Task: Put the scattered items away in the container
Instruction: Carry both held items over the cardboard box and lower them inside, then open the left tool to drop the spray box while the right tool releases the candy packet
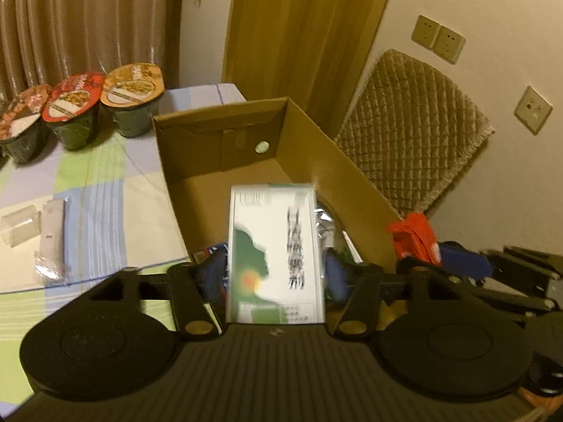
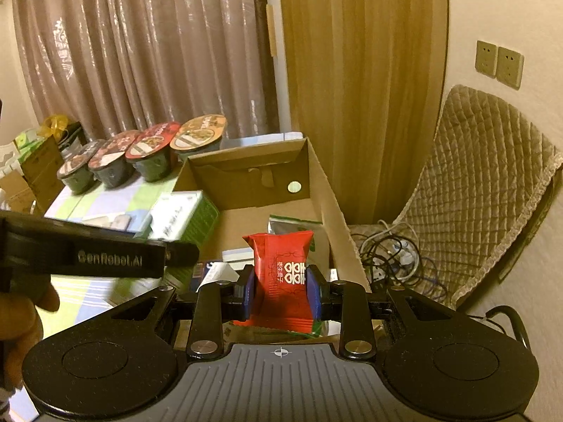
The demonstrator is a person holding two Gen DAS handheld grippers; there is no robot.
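Left wrist view, left tool (image 1: 276, 274) clamping upright box (image 1: 276, 249), over carton (image 1: 225, 161).

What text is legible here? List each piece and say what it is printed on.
"GenRobot.AI": on the left gripper, seen from the right wrist.
"囍": white, on the red packet in the right gripper.
Small characters beside it: too small to read.
Green and white box in the left gripper: printing blurred, unreadable.
Bowl lids: unreadable.
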